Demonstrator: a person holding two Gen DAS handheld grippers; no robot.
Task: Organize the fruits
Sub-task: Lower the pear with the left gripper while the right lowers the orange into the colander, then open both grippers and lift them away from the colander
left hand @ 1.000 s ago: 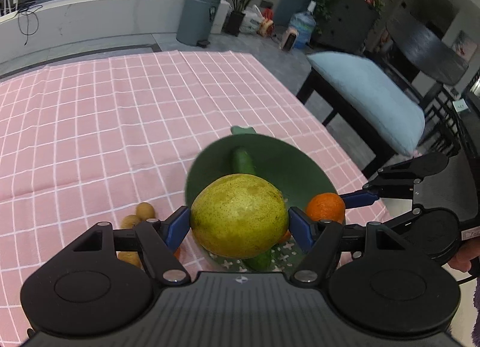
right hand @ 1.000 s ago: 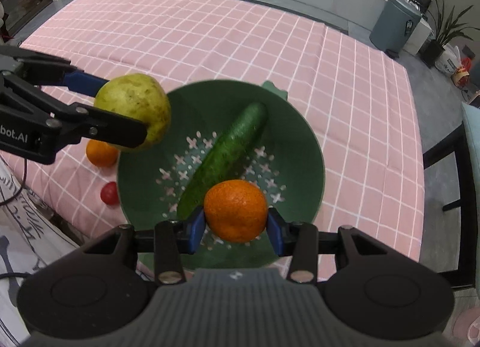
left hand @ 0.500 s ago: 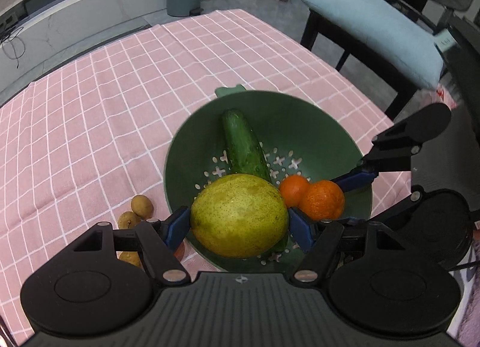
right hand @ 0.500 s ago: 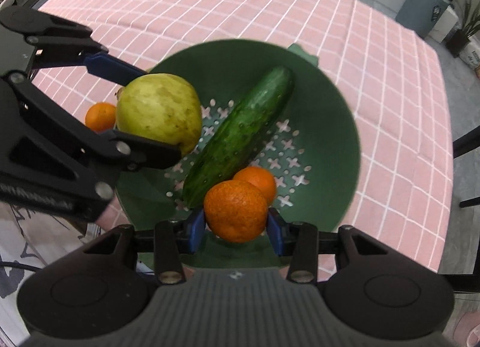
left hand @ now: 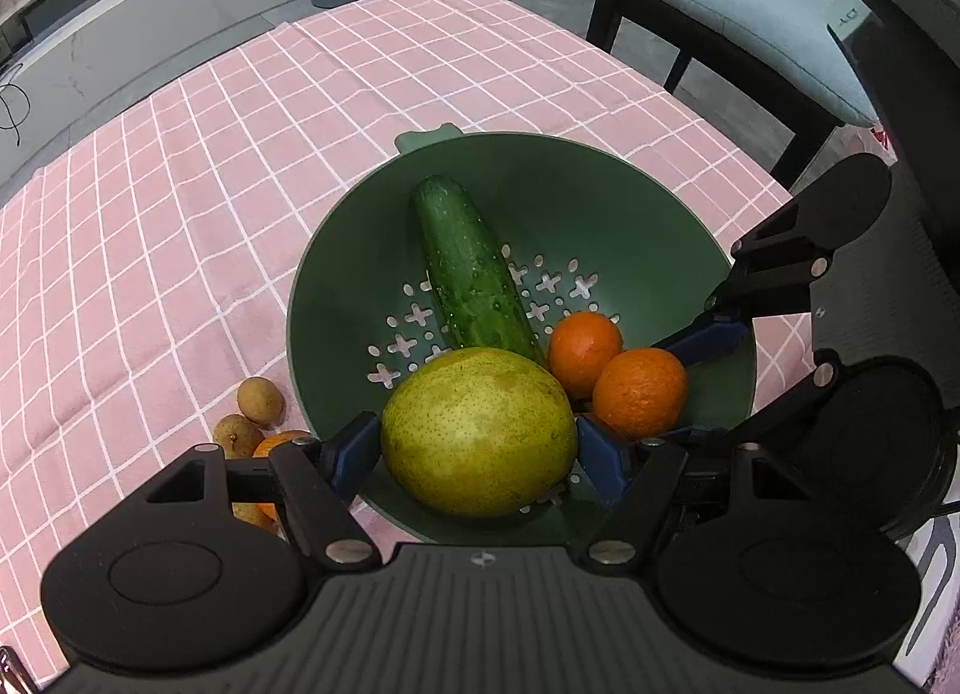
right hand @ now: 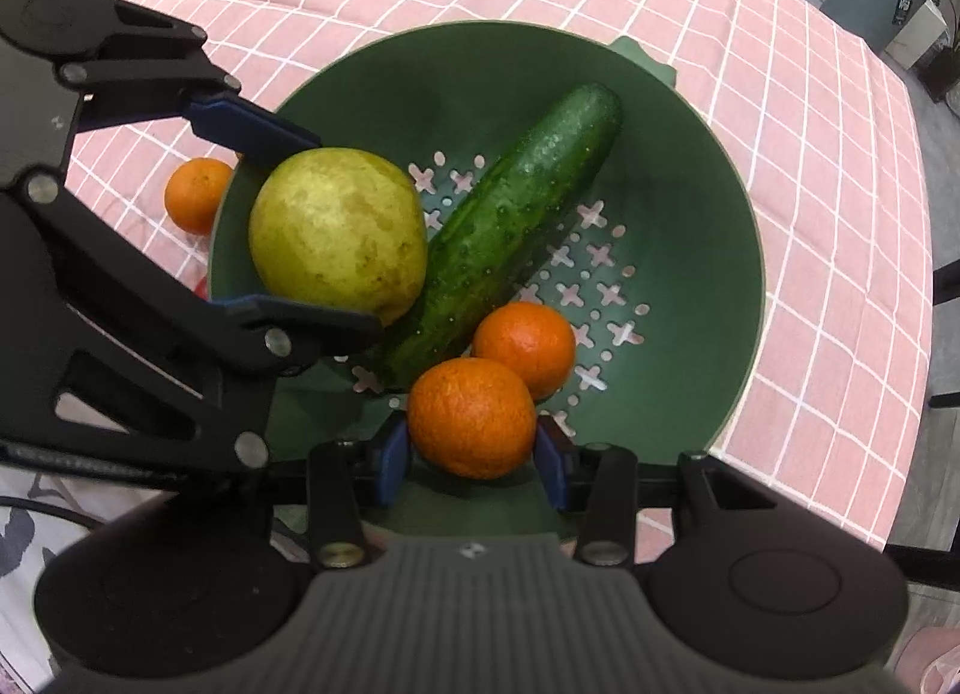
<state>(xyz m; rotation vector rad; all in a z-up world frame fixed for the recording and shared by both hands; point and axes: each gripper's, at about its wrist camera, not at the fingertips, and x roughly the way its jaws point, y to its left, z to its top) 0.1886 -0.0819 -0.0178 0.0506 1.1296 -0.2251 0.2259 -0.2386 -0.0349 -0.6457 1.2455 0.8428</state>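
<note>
My left gripper is shut on a large yellow-green pear and holds it inside the near side of the green colander. My right gripper is shut on an orange low over the colander. A cucumber and a second orange lie in the colander. In the right wrist view the pear sits between the left gripper's fingers, beside the cucumber and the loose orange.
Two small brown fruits and another orange lie on the pink checked tablecloth left of the colander. A chair with a blue cushion stands past the table's right edge.
Both grippers have moved lower and further over the colander with their fruit still held. The pear now sits inside the rim, and the held orange is close beside the loose one.
</note>
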